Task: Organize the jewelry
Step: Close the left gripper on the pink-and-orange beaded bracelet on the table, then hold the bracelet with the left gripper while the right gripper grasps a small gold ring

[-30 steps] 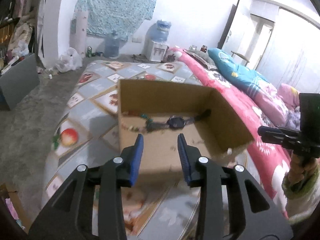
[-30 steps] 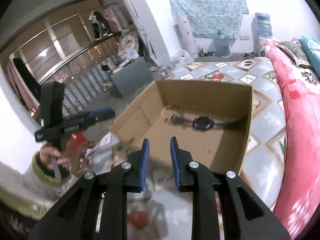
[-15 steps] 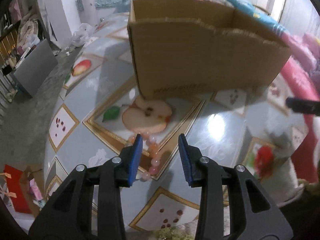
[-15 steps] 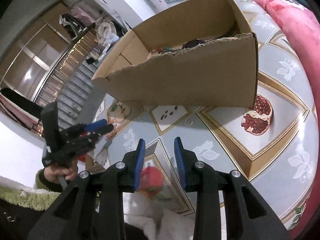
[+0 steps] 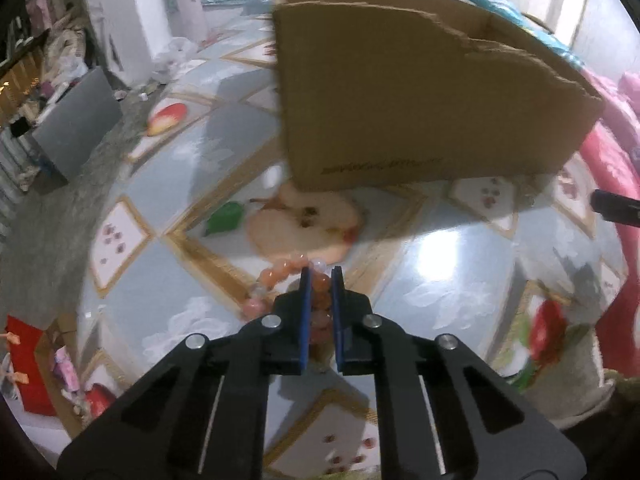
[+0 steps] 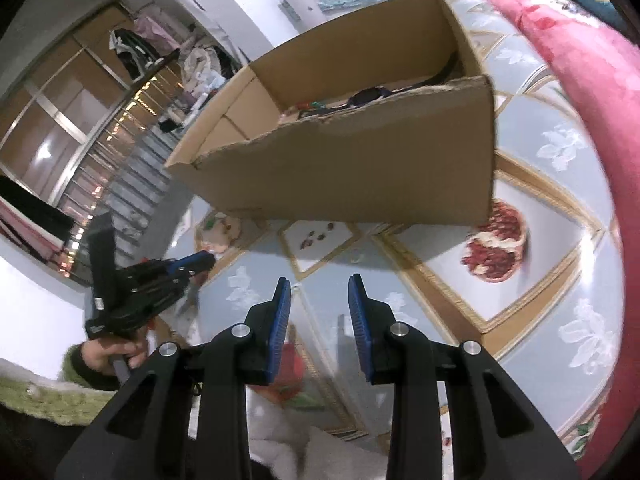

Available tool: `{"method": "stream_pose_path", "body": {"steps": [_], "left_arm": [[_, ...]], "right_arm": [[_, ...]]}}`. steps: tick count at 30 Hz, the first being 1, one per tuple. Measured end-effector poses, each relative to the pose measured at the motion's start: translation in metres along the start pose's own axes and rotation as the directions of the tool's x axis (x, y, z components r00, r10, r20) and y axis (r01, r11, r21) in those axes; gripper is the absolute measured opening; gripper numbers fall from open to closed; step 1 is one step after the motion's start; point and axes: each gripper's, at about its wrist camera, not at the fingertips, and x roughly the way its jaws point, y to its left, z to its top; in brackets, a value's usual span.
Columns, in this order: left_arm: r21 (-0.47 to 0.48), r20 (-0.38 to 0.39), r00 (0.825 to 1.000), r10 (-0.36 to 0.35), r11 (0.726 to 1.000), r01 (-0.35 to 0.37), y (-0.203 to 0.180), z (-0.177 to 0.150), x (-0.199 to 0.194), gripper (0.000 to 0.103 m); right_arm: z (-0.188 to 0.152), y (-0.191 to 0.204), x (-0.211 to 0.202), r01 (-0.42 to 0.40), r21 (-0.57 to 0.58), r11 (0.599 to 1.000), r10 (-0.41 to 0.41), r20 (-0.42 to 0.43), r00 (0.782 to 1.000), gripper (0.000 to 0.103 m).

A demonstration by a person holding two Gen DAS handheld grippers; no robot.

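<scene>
While the left claw [image 5: 320, 276] closes on the pink-and-orange round-bead bracelet [image 5: 280, 274], the hold looks shallow.
Lying on the fruit-patterned surface [image 5: 440, 264] before the brown cardboard box [image 5: 400, 100], its smooth beads could slip out; the right claw [image 6: 316, 284] hangs partly open, empty.

Dim indoor light with a cool cast. Bright glare patch on the glossy tablecloth [image 5: 432, 264] beyond and right of the fingers. Soft shadow under the cardboard box [image 5: 420, 112] ahead. Motion blur throughout; heavy fisheye bending and dark vignette at edges.
</scene>
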Motion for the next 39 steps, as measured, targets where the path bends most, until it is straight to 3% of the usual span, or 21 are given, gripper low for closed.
{"method": "stream_pose_path", "body": {"steps": [7,13,21,34,39], "left_arm": [[0.120,0.009,0.991,-0.137,0.984,0.135,-0.058,0.012,0.009,0.008],[0.195,0.014,0.987,-0.162,0.968,0.157,-0.081,0.015,0.012,0.009],[0.143,0.002,0.982,-0.190,0.972,0.188,-0.069,0.019,0.015,0.009],[0.107,-0.025,0.985,-0.172,0.979,0.173,-0.069,0.025,0.017,0.009],[0.107,-0.028,0.986,-0.167,0.980,0.169,-0.072,0.026,0.018,0.009]], "right_arm": [[0.001,-0.001,0.006,0.084,-0.049,0.995,-0.083,0.025,0.996,0.030],[0.006,0.013,0.025,0.158,-0.217,0.963,-0.151,0.048,0.987,0.030],[0.009,0.022,0.049,0.211,-0.334,0.918,-0.211,0.038,0.977,0.030],[0.004,0.025,0.060,0.269,-0.281,0.921,-0.267,0.045,0.963,0.026],[0.006,0.025,0.060,0.285,-0.282,0.916,-0.284,0.046,0.958,0.019]]}}
